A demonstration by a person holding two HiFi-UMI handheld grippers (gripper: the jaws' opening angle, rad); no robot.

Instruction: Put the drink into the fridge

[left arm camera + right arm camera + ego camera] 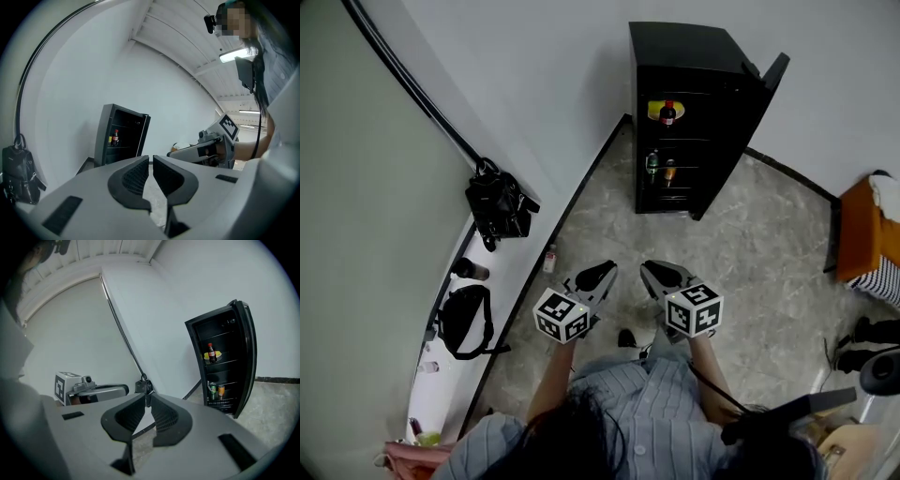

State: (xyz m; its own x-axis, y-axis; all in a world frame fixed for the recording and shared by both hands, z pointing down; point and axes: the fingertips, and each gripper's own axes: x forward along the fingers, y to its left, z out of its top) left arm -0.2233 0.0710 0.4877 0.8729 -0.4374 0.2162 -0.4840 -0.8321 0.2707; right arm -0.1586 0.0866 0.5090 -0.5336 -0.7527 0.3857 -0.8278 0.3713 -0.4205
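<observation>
In the head view, the open black mini fridge (712, 75) lies straight ahead of our left gripper (600, 274) and right gripper (651, 272), about equally far from each. The left gripper view shows its jaws clenched on nothing. The right gripper view shows the same there, and the red-capped dark cola bottle (211, 353) already stands upright on the upper shelf, long axis vertical.
</observation>
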